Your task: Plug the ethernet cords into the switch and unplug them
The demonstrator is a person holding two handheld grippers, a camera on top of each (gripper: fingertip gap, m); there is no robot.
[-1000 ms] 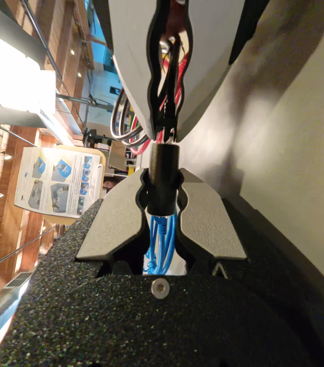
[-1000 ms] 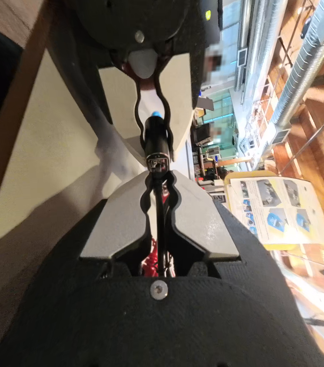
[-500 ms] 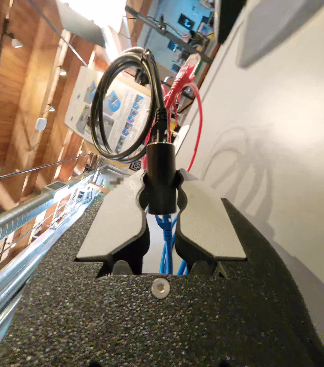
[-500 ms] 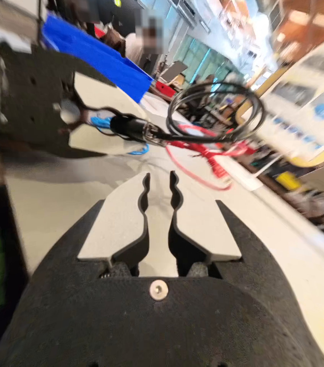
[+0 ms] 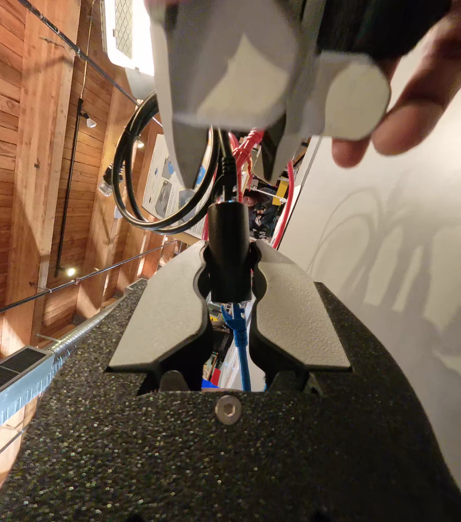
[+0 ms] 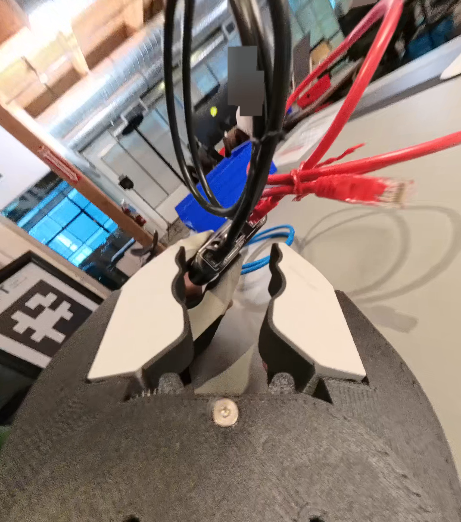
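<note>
My left gripper [image 5: 229, 247] is shut on the small black cylindrical switch [image 5: 229, 262] and holds it above the white table [image 5: 393, 226]. A coiled black cord [image 5: 127, 180] is plugged into its far end and a blue cord [image 5: 242, 339] into its near end. My right gripper [image 5: 229, 180] faces it, open, with its jaws on either side of the black cord's plug. In the right wrist view the right gripper [image 6: 228, 254] is open. The switch's end [image 6: 212, 262] lies between the fingers, near the left one. The black cord [image 6: 173, 113] rises from it. Red cords [image 6: 350, 186] hang to the right.
A hand [image 5: 421, 99] holds the right gripper. A square marker tag [image 6: 34, 316] on the left gripper shows at the left. A blue bin [image 6: 223, 180] stands behind on the table [image 6: 393, 254]. A poster [image 5: 164, 180] and a metal rail [image 5: 26, 375] are beyond. Only a small space, under 4 cm, lies between the two pairs of fingers.
The right gripper let go of the black cord, swung away, and has come back open around the plug. The left gripper has kept hold of the switch.
</note>
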